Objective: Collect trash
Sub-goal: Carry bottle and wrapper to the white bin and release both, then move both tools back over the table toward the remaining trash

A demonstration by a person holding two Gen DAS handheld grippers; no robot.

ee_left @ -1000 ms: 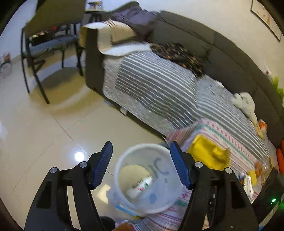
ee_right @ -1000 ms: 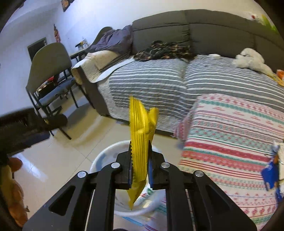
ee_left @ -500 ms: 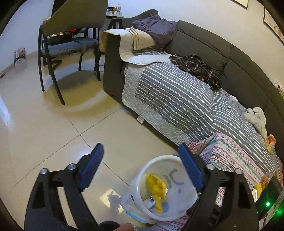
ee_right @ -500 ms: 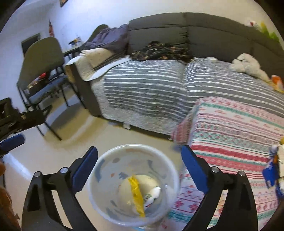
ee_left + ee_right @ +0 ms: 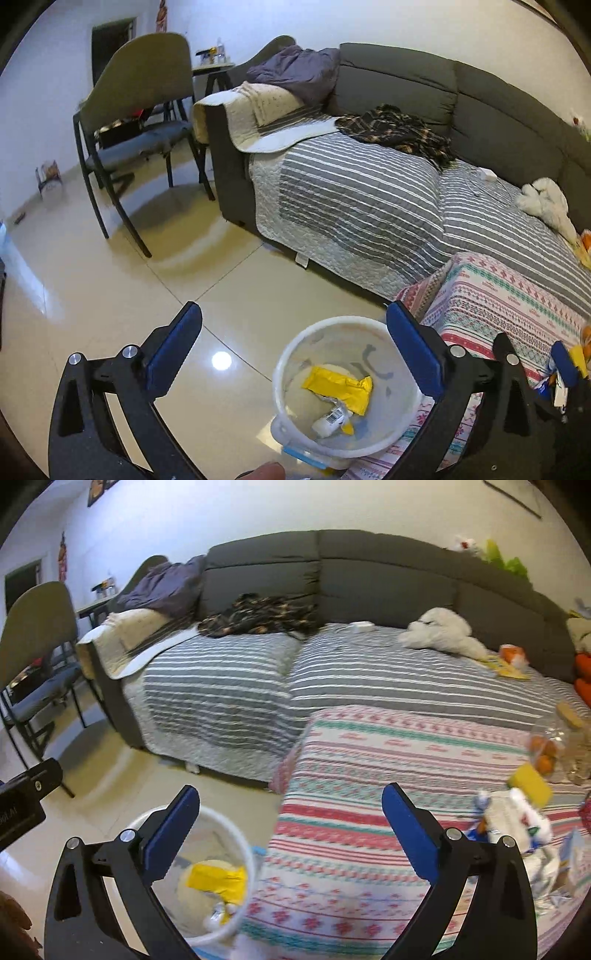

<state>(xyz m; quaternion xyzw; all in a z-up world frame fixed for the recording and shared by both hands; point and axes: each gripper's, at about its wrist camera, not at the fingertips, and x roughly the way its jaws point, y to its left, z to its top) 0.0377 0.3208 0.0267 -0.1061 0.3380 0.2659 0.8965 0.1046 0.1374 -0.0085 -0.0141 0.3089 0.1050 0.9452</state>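
A clear plastic bin (image 5: pixel 291 354) stands on the floor beside the patterned table; it also shows in the right wrist view (image 5: pixel 242 845). A yellow wrapper (image 5: pixel 338 387) and a small white bottle (image 5: pixel 330 419) lie inside it; the wrapper also shows in the right wrist view (image 5: pixel 218 880). My left gripper (image 5: pixel 293 350) is open and empty above the bin. My right gripper (image 5: pixel 290 834) is open and empty over the table's left edge. More trash lies at the table's right: white wrappers (image 5: pixel 517 823), a yellow packet (image 5: pixel 530 781), a blue packet (image 5: pixel 563 363).
The table wears a pink and teal patterned cloth (image 5: pixel 388 760). A grey sofa with a striped cover (image 5: pixel 369 199) runs behind it, with clothes and a white plush toy (image 5: pixel 439 633). A chair (image 5: pixel 136 110) stands at the left on the tiled floor (image 5: pixel 110 280).
My right gripper opened and dropped the yellow wrapper into the bin, then swung right toward the table. My left gripper opened wider and pulled back from the bin.
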